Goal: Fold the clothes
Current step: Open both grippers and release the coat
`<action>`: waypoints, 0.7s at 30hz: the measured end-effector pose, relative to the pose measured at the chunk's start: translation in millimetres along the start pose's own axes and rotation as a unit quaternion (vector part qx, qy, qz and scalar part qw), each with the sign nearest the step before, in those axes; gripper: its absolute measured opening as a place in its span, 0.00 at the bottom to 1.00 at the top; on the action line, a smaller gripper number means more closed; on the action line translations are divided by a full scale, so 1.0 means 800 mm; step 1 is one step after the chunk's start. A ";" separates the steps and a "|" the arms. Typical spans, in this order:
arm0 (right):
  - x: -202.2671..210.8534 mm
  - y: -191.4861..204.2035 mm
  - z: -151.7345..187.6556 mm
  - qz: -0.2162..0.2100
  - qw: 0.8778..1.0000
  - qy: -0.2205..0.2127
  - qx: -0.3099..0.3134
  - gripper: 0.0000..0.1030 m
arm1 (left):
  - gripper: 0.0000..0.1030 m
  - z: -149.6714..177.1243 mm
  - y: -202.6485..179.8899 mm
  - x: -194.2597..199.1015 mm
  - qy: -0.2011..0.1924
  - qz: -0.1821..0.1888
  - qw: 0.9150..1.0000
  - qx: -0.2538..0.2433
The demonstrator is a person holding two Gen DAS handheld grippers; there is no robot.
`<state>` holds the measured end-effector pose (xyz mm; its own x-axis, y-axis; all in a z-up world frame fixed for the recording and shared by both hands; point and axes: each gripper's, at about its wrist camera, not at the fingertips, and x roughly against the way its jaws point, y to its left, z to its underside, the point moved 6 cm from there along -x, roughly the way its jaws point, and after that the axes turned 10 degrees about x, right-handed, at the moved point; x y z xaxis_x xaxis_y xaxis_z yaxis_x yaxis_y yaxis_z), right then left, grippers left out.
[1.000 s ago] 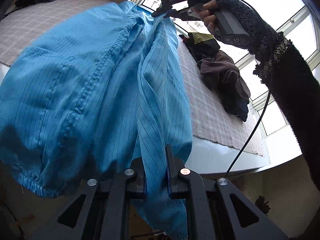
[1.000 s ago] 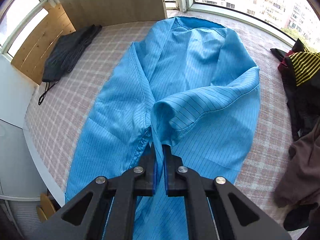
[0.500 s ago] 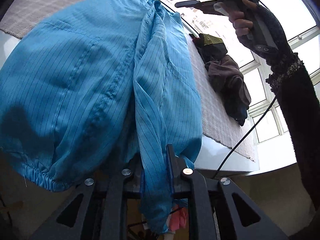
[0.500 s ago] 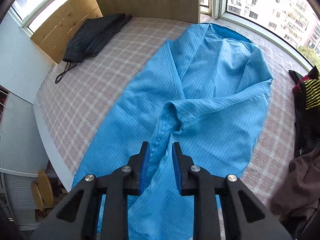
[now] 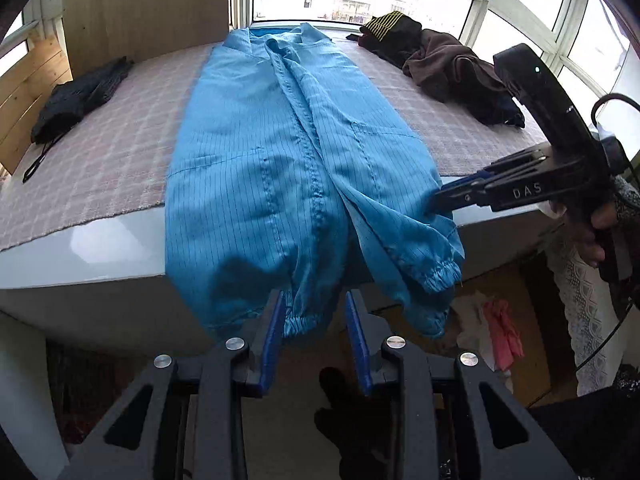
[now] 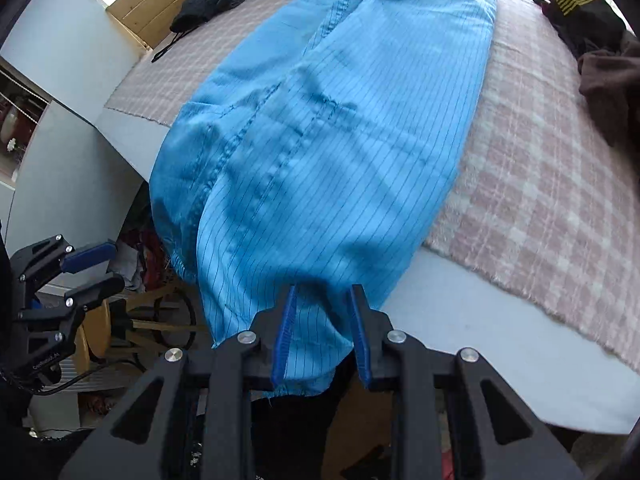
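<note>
A long blue pinstriped garment (image 5: 280, 152) lies lengthwise on the pink checked blanket (image 5: 100, 168), collar toward the window. Its lower end with elastic cuffs (image 5: 438, 276) hangs over the white front edge. My left gripper (image 5: 314, 334) is open just below the hanging hem, holding nothing. It also shows at the left of the right wrist view as the left gripper (image 6: 90, 268), jaws apart. My right gripper (image 6: 323, 332) is open with the garment (image 6: 340, 128) hanging loosely between its fingers. In the left wrist view the right gripper (image 5: 446, 196) sits at the garment's right edge.
A dark folded garment (image 5: 80, 96) lies at the back left. A pile of brown, black and yellow-striped clothes (image 5: 448, 64) sits at the back right. The platform's white edge (image 5: 80, 248) drops to the floor. A wooden stool (image 6: 96, 328) and clutter stand below.
Both grippers have let go of the blue garment and dropped to its hanging near end. The left went from shut on cloth to open; the garment now lies flatter.
</note>
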<state>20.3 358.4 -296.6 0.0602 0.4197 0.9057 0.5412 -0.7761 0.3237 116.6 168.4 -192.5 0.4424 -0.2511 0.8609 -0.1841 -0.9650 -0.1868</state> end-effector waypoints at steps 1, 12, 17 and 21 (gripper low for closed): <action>-0.010 0.009 0.020 -0.037 0.999 0.013 -0.016 0.28 | 0.28 -0.007 -0.006 0.000 -0.002 -0.002 1.000 -0.015; 0.013 -0.043 0.093 0.068 0.995 -0.076 -0.022 0.28 | 0.28 -0.089 -0.102 -0.083 0.047 0.014 0.976 -0.211; -0.040 -0.051 0.086 0.020 0.995 -0.090 -0.037 0.28 | 0.29 -0.097 -0.083 -0.137 0.097 -0.033 0.966 -0.238; -0.055 -0.037 0.077 0.015 0.994 -0.110 -0.005 0.28 | 0.33 -0.094 -0.060 -0.154 0.118 -0.050 0.963 -0.237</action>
<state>53.2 392.2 -362.9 0.2583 0.4888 0.8333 0.5290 -0.7933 0.3014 5.0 251.5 -254.3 0.2760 -0.0810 0.9577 -0.5557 -0.8265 0.0903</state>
